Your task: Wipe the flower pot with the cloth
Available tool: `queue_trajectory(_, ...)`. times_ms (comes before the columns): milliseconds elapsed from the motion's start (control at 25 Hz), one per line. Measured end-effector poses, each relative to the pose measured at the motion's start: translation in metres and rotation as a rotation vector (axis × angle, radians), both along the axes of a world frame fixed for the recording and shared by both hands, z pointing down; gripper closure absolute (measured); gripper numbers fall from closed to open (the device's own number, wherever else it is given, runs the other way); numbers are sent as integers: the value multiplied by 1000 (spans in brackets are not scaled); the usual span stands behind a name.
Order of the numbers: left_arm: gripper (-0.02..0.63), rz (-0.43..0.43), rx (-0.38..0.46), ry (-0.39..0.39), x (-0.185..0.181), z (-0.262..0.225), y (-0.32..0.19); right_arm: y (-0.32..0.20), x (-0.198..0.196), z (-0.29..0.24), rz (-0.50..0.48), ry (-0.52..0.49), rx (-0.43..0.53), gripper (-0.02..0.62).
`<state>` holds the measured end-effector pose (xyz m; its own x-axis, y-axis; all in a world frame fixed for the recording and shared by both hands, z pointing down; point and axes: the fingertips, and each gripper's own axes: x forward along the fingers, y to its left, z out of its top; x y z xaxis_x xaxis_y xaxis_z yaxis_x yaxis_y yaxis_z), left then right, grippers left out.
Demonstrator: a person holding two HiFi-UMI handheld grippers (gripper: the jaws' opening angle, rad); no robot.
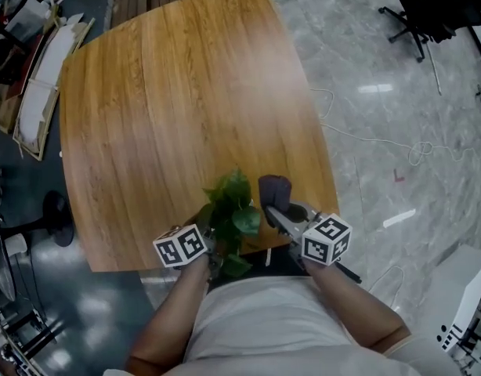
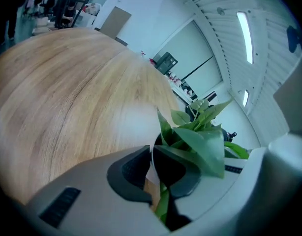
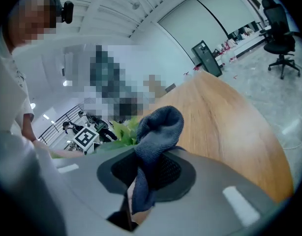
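Nearest, bottom of the head view: a white shirt [image 1: 264, 319] and two forearms [image 1: 178, 312] reaching to the table's [image 1: 170, 92] near edge, lower centre of frame. The left gripper [image 1: 213, 245] is at the pot [image 2: 151, 188], which is almost buried under its plant [image 1: 233, 206]. In the left gripper view [image 2: 153, 163] the jaws are nearly together, one inside and one outside, pinching the thin pale rim, with leaves [image 2: 200, 141] spilling over the right jaw. Whether the pot's base rests on the table cannot be told. The right gripper [image 1: 276, 210], just right of the plant, is clamped on the cloth [image 1: 274, 190]. In the right gripper view [image 3: 143, 176] the dark grey knit [image 3: 158, 132] bulges in a loop above the jaws and a tail hangs below them. Judgement on handling: the pot looks small and probably light, with a stiff wall. A rim pinch leaves the outer wall bare for wiping, but it gives a single narrow hold, so sideways pressure could pivot or slip the pot. The leaves are soft, will brush the cloth and are easily bruised, so wiping is best kept low on the wall. The cloth is limp and thick, so only the bunched loop near the jaws will press firmly. The loose tail will merely drag.
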<state>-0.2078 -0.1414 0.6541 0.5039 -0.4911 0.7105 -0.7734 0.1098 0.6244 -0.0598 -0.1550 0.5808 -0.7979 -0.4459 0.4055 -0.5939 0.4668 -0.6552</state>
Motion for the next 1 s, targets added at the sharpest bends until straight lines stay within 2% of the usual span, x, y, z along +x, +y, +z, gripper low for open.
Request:
queue_trajectory(160, 580, 67, 43, -69, 5, -10, -4, -6, 14, -23, 27, 3, 31, 532)
queue_trajectory(280, 567, 100, 44, -40, 20, -16, -2, -9, 24, -41, 43, 4, 51, 532)
queue_trajectory(400, 508, 115, 61, -36, 28, -25, -2, -8, 30, -57, 46, 2, 71, 532)
queue_trajectory(600, 495, 132, 110, -36, 26, -46, -5, -9, 27, -81, 36, 7, 116, 532)
queue_trajectory(880, 495, 130, 237, -60, 11, -101, -16, -16, 18, -129, 20, -7, 184, 532)
queue_trajectory(1000, 495, 121, 307, -76, 3, -134, -25, -22, 11, -163, 5, -20, 242, 532)
